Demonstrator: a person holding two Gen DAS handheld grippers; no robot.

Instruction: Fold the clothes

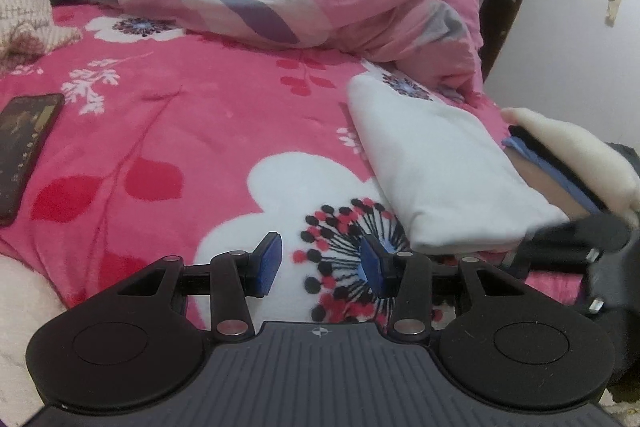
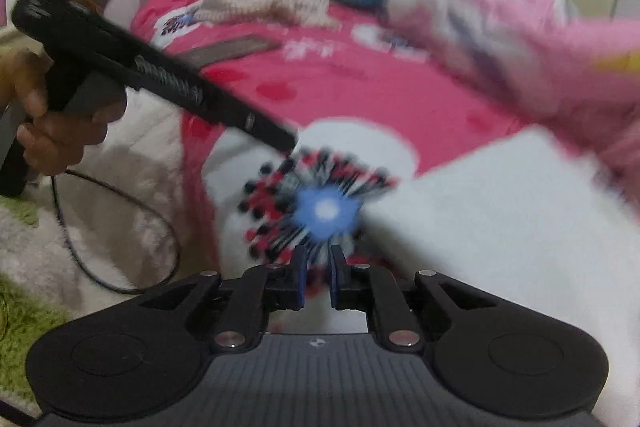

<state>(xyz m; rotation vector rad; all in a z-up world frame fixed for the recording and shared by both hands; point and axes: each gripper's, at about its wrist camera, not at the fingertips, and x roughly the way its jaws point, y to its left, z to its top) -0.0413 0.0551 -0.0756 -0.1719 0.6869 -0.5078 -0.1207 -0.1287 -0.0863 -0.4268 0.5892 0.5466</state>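
White garment lies folded on the bed

The folded white garment (image 1: 436, 171) rests right of the left gripper (image 1: 320, 263), which gapes empty; the right gripper (image 2: 318, 283) is narrowly parted, holding nothing. Square any loose edges gently.

My left gripper (image 1: 320, 263): jaws wide apart, nothing between the blue pads (image 1: 269, 261). My right gripper (image 2: 318, 281): jaws nearly closed, narrow gap, nothing held. My left hand (image 2: 48, 123) wraps the left gripper's handle, seen in the right wrist view, which is motion-blurred.
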